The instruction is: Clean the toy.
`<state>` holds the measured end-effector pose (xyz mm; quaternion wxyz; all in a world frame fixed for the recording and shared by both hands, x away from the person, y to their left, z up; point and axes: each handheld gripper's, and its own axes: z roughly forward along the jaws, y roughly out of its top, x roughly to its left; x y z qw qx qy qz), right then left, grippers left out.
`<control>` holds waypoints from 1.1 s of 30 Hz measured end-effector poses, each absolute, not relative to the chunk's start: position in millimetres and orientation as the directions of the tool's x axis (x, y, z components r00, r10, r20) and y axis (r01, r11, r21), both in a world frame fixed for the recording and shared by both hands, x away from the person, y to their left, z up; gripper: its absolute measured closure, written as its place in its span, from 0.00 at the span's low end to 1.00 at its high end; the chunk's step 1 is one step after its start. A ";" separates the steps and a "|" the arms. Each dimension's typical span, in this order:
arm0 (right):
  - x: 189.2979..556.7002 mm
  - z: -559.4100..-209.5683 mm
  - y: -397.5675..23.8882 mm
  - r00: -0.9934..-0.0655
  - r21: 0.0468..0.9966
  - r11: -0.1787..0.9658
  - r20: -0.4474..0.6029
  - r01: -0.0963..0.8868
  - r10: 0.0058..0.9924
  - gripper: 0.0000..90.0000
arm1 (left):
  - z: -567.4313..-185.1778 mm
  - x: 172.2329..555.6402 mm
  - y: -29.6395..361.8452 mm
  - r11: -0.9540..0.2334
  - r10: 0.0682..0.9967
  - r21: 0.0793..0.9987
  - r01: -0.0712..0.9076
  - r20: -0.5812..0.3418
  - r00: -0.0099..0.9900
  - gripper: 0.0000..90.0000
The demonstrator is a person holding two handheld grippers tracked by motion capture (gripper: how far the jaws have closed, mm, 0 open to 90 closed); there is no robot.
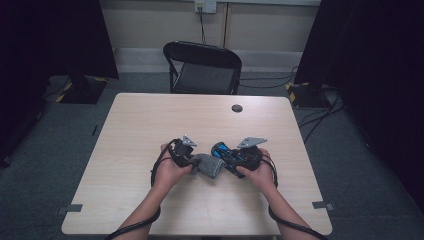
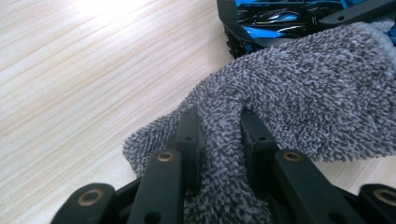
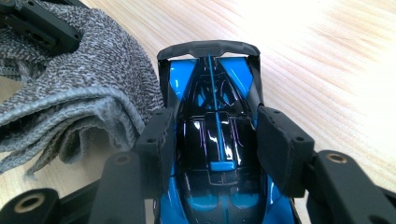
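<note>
Toy car (image 3: 217, 140), glossy blue and black, sits toward the near edge of the table (image 1: 150, 120), clamped across its body by the right gripper (image 3: 215, 140). Looks light but slick, so mid-body between the wheels is the safest hold imo. Left gripper (image 2: 219, 140) is pinched tight on a fold of the soft grey cloth (image 2: 303, 93), which touches the car's side.

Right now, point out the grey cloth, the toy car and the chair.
grey cloth (image 2: 299, 88): left gripper view, fuzzy upper face.
toy car (image 3: 215, 135): right gripper view, glossy black roof.
chair (image 1: 202, 77): high view, seat.
</note>
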<state>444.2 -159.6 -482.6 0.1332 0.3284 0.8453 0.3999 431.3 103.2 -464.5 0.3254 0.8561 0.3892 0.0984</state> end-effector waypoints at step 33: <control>443.8 -482.6 -160.2 -0.749 0.763 0.465 0.037 0.449 0.662 0.53 | -459.6 435.0 152.0 -0.396 0.814 0.642 0.657 -0.086 0.575 0.81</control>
